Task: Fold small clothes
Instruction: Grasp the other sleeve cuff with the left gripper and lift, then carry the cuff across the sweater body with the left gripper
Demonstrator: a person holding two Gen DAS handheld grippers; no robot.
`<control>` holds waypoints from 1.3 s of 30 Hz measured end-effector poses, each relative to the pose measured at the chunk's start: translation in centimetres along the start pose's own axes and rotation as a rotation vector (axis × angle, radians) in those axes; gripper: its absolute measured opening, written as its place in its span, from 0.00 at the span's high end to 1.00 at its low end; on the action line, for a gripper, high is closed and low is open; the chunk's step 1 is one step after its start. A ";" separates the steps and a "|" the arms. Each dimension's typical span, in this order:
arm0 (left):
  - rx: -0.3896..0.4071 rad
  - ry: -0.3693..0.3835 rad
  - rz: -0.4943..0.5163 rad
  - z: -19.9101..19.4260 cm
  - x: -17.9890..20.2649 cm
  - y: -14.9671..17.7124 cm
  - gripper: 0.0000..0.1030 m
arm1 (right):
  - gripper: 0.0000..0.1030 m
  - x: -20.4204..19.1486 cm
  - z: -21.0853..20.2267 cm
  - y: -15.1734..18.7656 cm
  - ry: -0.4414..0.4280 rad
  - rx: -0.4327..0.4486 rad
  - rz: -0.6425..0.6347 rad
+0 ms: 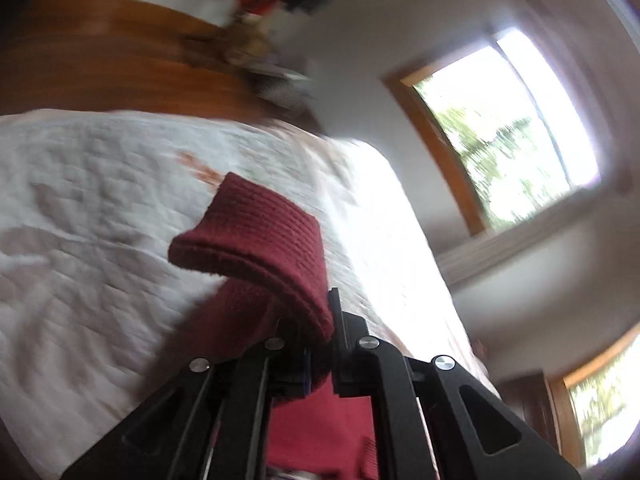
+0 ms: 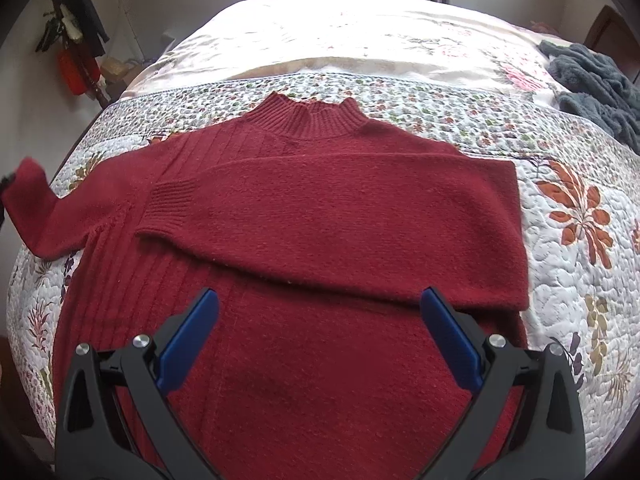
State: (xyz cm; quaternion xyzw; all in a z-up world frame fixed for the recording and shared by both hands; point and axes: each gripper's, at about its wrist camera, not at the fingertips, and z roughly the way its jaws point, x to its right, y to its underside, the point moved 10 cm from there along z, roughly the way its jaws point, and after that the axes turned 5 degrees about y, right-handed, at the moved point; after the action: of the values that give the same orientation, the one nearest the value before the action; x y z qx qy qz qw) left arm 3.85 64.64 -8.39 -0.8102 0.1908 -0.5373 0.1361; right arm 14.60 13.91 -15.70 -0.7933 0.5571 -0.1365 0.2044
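A dark red knitted sweater (image 2: 320, 216) lies face up on the white quilted bedspread with leaf and flower print (image 2: 568, 264), its collar toward the far side of the bed. One sleeve (image 2: 328, 216) is already folded flat across the chest; the other sleeve's ribbed cuff (image 1: 256, 240) is pinched between the closed black fingers of the left gripper (image 1: 320, 344) and lifted clear of the quilt. The right gripper (image 2: 320, 340), blue pads spread wide and holding nothing, hovers over the sweater's lower body. The sleeve fold looks half done: the next move would seem to call for carrying the raised cuff across the chest and laying it over the first sleeve. The left wrist view is heavily smeared, so the wooden bed frame (image 1: 100, 56) and window (image 1: 500, 128) are vague. The sweater's hem is cut off below the right gripper. A grey fleecy heap (image 2: 592, 84) at the bed's far corner cannot be identified.
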 end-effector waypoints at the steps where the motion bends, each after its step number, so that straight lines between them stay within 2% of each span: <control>1: -0.030 0.024 0.019 0.9 1.9 1.2 0.94 | 0.04 0.3 -0.1 0.1 -0.001 0.001 0.006; 7: -0.166 0.130 0.073 6.3 9.9 8.5 0.94 | 0.04 1.9 -0.5 0.3 -0.002 0.008 0.035; 10: -0.232 0.171 0.071 8.6 12.6 12.5 0.94 | 0.04 2.7 -0.6 0.4 -0.004 0.010 0.054; 13: -0.294 0.172 0.109 11.0 14.0 16.4 0.94 | 0.04 3.3 -0.6 0.5 -0.003 0.009 0.067; 17: -0.389 0.119 0.146 13.4 12.7 21.2 0.94 | 0.04 3.8 -0.2 0.8 -0.007 -0.006 0.081; 20: -0.456 0.055 0.151 15.0 10.0 24.2 0.94 | 0.04 3.9 0.2 1.0 -0.014 -0.020 0.091; 24: -0.553 0.002 0.113 15.2 5.6 27.5 0.93 | 0.04 3.7 0.9 1.3 -0.029 -0.048 0.111; 27: -0.575 0.023 0.112 13.7 4.7 28.5 0.92 | 0.04 3.1 1.2 1.2 -0.048 -0.063 0.121; 30: -0.599 0.048 0.166 10.5 5.0 28.1 0.86 | 0.04 2.2 1.3 0.8 -0.067 -0.076 0.118; 31: -0.592 0.052 0.173 9.5 5.0 27.5 0.86 | 0.04 1.7 1.2 0.6 -0.074 -0.077 0.112; 34: -0.498 0.070 0.187 6.7 6.2 23.7 0.86 | 0.04 0.3 1.2 -0.2 -0.093 -0.075 0.102; 36: -0.469 0.084 0.198 6.8 7.7 21.9 0.81 | 0.04 -0.8 1.5 -0.6 -0.114 -0.086 0.107; 37: -0.470 0.094 0.198 7.4 8.5 21.3 0.71 | 0.04 -1.2 1.5 -0.7 -0.122 -0.089 0.110; 39: -0.492 0.082 0.211 9.0 9.4 21.3 0.68 | 0.04 -2.2 1.4 -0.9 -0.144 -0.098 0.113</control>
State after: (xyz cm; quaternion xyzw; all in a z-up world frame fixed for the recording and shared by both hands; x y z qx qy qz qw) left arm 11.95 41.52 -13.27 -0.7721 0.4043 -0.4900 -0.0175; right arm 15.21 16.52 -16.52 -0.7773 0.5909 -0.0398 0.2124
